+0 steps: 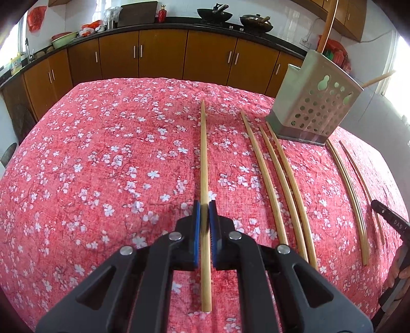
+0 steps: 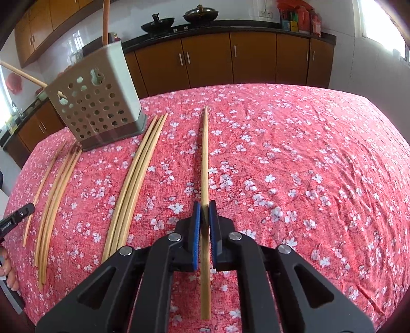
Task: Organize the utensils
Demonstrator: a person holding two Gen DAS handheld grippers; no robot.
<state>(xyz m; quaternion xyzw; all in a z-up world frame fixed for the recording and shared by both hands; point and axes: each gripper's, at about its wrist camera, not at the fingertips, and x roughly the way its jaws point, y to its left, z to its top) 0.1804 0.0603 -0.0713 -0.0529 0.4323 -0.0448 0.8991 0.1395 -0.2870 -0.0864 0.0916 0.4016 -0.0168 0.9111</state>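
Each hand-held gripper, left (image 1: 204,205) and right (image 2: 204,206), clamps a chopstick (image 1: 204,153) (image 2: 204,158) pointing straight up-frame, while the perforated holder (image 1: 316,107) holds two.

Both wrist cameras sit low over the floral tablecloth (image 1: 102,153), facing the kitchen cabinets (image 2: 253,59), sharing the perforated holder (image 1: 315,107)

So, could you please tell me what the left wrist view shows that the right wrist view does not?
Only the left wrist view shows the left gripper closed on a chopstick, plus a cutting board and a green basin on the counter. Only the right wrist view shows the right gripper closed on its own chopstick. Both share the perforated utensil holder, with chopsticks standing in it, the loose chopsticks on the floral tablecloth, and two woks.
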